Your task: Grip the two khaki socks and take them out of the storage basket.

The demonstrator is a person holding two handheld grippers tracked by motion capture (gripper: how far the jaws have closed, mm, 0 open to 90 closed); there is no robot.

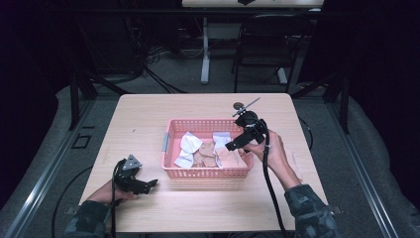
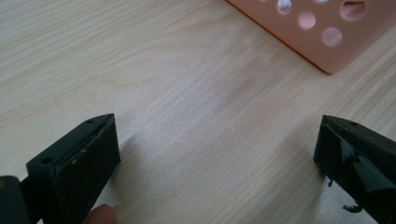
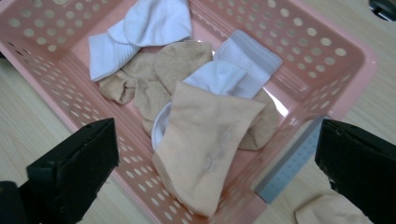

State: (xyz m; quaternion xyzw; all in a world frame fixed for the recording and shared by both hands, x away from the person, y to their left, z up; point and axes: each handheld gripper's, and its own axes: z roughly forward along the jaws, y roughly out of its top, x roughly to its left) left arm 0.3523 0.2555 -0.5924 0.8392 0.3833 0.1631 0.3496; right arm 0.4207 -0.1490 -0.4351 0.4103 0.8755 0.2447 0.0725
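Observation:
A pink perforated basket (image 1: 207, 171) stands mid-table with several socks in it. A white sock (image 3: 154, 21) lies at its far side, a tan one (image 3: 159, 70) in the middle, and a white sock with a ribbed cuff (image 3: 245, 58) beside that. Another tan sock (image 3: 205, 140) is draped over the basket's near wall. My right gripper (image 1: 233, 146) hovers over the basket's right end; in the right gripper view its jaws (image 3: 217, 126) stand wide open with nothing between them. My left gripper (image 1: 150, 184) rests low over the table, left of the basket's front corner, open and empty (image 2: 218, 119).
One more tan sock (image 3: 327, 212) lies on the table outside the basket, by my right hand. The basket wall carries a grey label (image 3: 292, 163). A basket corner (image 2: 322, 46) is just ahead of the left jaws. A chair (image 1: 270, 44) and table legs stand beyond the far edge.

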